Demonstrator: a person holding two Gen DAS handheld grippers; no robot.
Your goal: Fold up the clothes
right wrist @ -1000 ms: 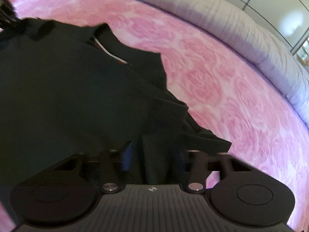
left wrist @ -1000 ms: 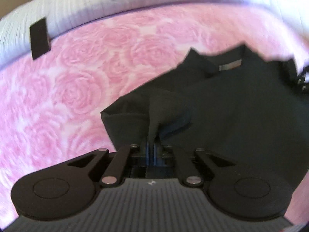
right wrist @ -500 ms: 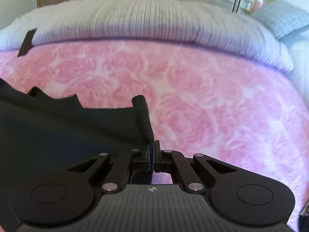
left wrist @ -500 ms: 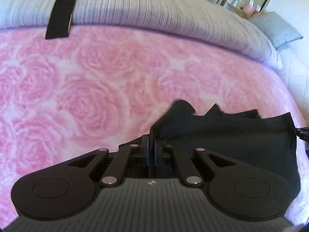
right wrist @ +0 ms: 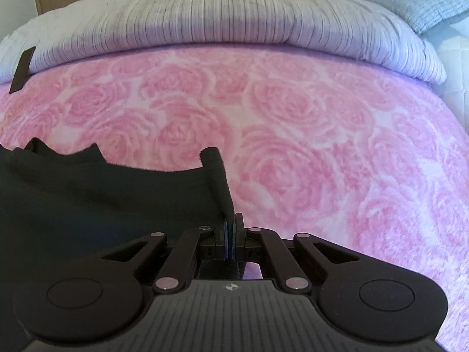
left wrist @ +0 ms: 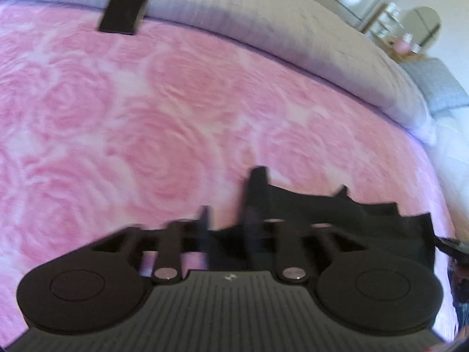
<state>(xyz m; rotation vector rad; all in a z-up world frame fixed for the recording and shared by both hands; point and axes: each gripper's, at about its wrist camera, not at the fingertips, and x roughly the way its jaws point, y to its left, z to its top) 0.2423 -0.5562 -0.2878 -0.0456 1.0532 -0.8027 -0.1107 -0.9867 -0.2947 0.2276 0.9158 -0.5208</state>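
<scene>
Lying spread along the near edge of the pink rose-patterned fleece blanket [right wrist: 293,111], the black knit garment [right wrist: 102,199] has its far hem facing the ribbed grey duvet [right wrist: 205,14] at the blanket's far edge.

On the left, the left gripper [left wrist: 227,226] sits low over the garment's left corner. Its fingers are parted, with a clear gap between them, and black cloth shows in that gap. The view is blurred, but the fingers look loose around the cloth rather than pinching it. A small upstanding tab of fabric rises just beyond the right finger.

A flat black rectangular object [left wrist: 127,3] lies at the far left of the blanket, half on the duvet, well apart from the garment.

On the right, the right gripper [right wrist: 231,234] has its fingers pressed together on the garment's right corner. A rolled strip of black cloth rises from between the pads and curls away toward the far edge.

By my judgement, the step in hand is laying a folded edge down on the blanket: one corner seems let go and the other is pinched. Whether this fold is an early or a late one cannot be told from how the cloth lies. The next move likely calls for parting the right fingers gently, so the rolled corner settles flat rather than springing back, and for drawing both grippers clear without dragging the hem.
</scene>
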